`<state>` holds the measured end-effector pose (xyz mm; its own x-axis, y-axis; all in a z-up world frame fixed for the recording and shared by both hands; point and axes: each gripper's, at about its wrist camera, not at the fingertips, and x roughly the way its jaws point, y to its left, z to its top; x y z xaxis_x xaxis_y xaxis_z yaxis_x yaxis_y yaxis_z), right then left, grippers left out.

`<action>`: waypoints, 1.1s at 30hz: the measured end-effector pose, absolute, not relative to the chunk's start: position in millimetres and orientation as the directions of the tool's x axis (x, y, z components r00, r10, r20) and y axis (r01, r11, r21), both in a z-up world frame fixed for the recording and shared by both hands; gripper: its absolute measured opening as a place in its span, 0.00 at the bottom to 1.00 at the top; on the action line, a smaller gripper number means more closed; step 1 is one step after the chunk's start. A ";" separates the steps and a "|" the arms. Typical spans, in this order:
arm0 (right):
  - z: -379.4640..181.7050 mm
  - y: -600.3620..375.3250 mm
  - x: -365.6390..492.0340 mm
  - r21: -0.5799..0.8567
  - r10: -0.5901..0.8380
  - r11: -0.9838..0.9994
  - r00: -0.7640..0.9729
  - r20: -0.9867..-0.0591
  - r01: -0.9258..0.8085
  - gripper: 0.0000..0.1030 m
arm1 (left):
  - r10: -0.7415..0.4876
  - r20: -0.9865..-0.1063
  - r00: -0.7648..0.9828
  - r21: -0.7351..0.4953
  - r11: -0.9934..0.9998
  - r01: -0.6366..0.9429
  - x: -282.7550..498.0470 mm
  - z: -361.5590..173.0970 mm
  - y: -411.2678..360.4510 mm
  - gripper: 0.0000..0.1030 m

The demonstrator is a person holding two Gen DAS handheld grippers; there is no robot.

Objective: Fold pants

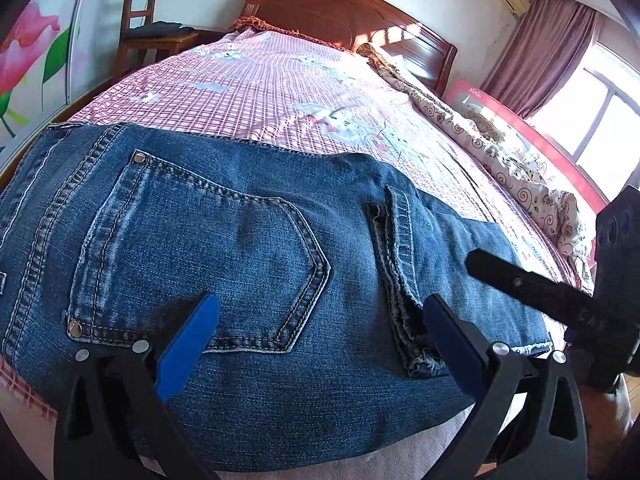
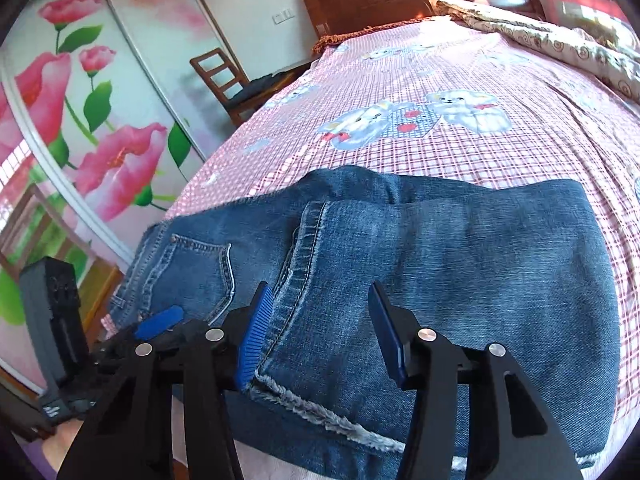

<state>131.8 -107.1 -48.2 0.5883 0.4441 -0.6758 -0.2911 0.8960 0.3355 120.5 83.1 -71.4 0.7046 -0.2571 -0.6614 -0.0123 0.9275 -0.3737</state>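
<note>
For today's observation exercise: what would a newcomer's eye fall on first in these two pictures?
First, the folded blue jeans lying at the near edge of the bed, on the pink checked sheet. Next, the open left gripper and right gripper, their blue-padded fingers poised over the denim. Then the big pink flowers on the wardrobe doors beside the bed.

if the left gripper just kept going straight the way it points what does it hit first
Most likely the jeans: the open left gripper looks along the denim, with the back pocket between its fingers. Past the jeans lies the checked bedsheet. Its height above the cloth is unclear.
</note>
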 end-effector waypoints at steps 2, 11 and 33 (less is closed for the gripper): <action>-71.2 -85.7 134.2 0.231 0.381 0.916 0.536 -0.753 -0.328 0.49 | -0.244 -0.673 0.698 -0.353 0.936 -0.013 121.5 -71.2 80.2 0.98; -77.5 -78.1 121.6 0.120 0.313 0.933 0.603 -0.733 -0.338 0.49 | -0.188 -0.717 0.671 -0.284 0.958 -0.036 125.7 -70.4 70.2 0.98; -55.1 -84.6 124.6 0.116 0.247 0.961 0.586 -0.771 -0.252 0.49 | -0.316 -0.663 0.679 -0.462 0.886 -0.038 127.8 -71.0 95.0 0.98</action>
<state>124.6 -84.6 -55.1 0.5863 0.2471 -0.7715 -0.2518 0.9608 0.1163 127.8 95.0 -71.0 0.6787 -0.3163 -0.6628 -0.0385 0.8860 -0.4621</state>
